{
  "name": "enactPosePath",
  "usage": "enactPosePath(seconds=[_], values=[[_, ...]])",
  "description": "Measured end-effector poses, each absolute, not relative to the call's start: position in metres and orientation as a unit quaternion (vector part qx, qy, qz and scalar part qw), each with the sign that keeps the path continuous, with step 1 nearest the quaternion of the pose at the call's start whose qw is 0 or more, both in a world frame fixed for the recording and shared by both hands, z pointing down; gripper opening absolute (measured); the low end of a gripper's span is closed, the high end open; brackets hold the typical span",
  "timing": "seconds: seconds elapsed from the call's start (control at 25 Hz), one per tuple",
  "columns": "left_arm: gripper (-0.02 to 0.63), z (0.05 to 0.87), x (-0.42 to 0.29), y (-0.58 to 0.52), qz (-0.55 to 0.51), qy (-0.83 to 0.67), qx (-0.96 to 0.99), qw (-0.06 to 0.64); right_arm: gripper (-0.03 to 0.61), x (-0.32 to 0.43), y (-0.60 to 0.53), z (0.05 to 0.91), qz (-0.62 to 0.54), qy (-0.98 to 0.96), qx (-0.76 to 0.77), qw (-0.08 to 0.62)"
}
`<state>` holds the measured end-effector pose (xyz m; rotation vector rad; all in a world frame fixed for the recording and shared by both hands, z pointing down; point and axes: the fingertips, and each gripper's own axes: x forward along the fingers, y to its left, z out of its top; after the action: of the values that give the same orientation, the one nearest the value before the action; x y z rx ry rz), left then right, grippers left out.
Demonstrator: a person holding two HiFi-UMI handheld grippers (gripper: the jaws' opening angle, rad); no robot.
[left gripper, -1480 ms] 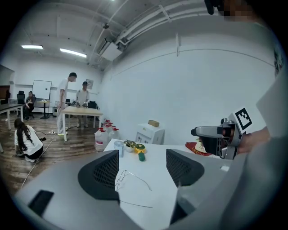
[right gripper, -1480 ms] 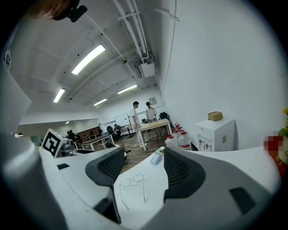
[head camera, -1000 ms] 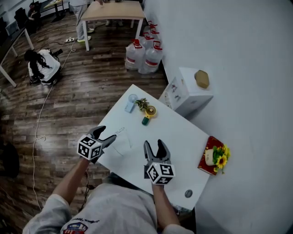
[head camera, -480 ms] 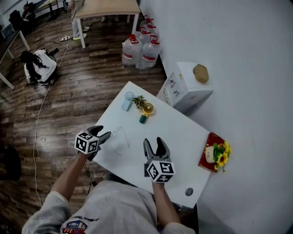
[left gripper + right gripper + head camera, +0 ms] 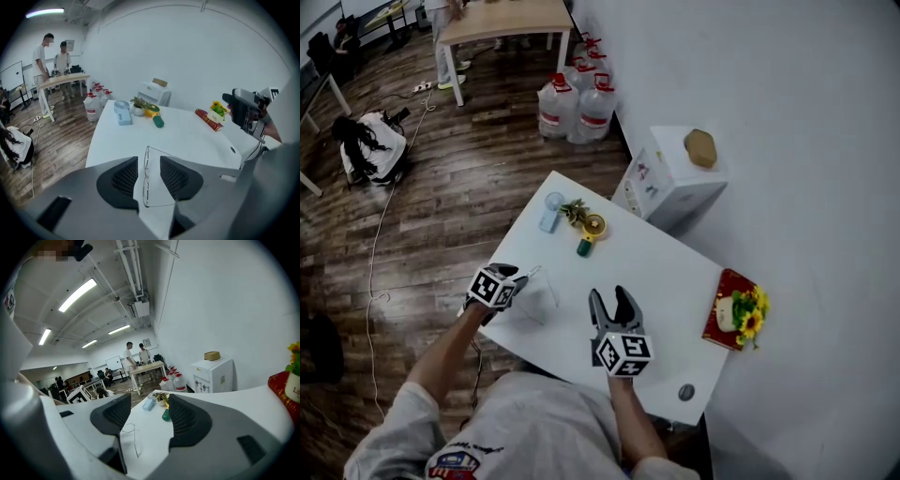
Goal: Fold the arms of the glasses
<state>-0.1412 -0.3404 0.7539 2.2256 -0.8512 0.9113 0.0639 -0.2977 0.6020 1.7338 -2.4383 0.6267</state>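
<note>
Thin wire-rimmed glasses (image 5: 540, 292) lie with arms spread on the white table (image 5: 666, 272), near its left edge. My left gripper (image 5: 517, 278) points steeply down over them. In the left gripper view its jaws are closing, with the front of the glasses (image 5: 146, 178) standing between the pads (image 5: 123, 178) and a gap left on each side. My right gripper (image 5: 610, 305) hovers open near the table's front, nothing between its fingers. From the right gripper (image 5: 150, 404) the glasses (image 5: 130, 434) show a short way beyond, to the left.
A pale blue fan (image 5: 548, 213), a small plant with a yellow pot (image 5: 592, 225) and a green bottle (image 5: 583, 247) stand at the table's far end. A red book with a sunflower pot (image 5: 733, 314) sits at the right edge. A white cabinet (image 5: 675, 178) and water jugs (image 5: 572, 108) lie beyond.
My left gripper has dropped onto the glasses and tipped downward, and its jaws have narrowed around the frame. The right gripper has hardly moved.
</note>
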Motion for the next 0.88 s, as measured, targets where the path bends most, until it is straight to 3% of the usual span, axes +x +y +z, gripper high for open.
enactPosePath(seconds=[0.4, 0.68, 0.88], values=[[0.095, 0.792, -0.137, -0.342, 0.424, -0.287, 0.801, 0.309, 0.238, 0.080, -0.301, 0.600, 0.204, -0.786, 0.583, 0.042], [0.024, 0.798, -0.135, -0.344, 0.431, -0.287, 0.795, 0.314, 0.236, 0.083, -0.302, 0.602, 0.203, -0.784, 0.585, 0.048], [0.020, 0.795, -0.137, -0.343, 0.426, -0.288, 0.798, 0.315, 0.236, 0.079, -0.301, 0.602, 0.204, -0.785, 0.582, 0.050]])
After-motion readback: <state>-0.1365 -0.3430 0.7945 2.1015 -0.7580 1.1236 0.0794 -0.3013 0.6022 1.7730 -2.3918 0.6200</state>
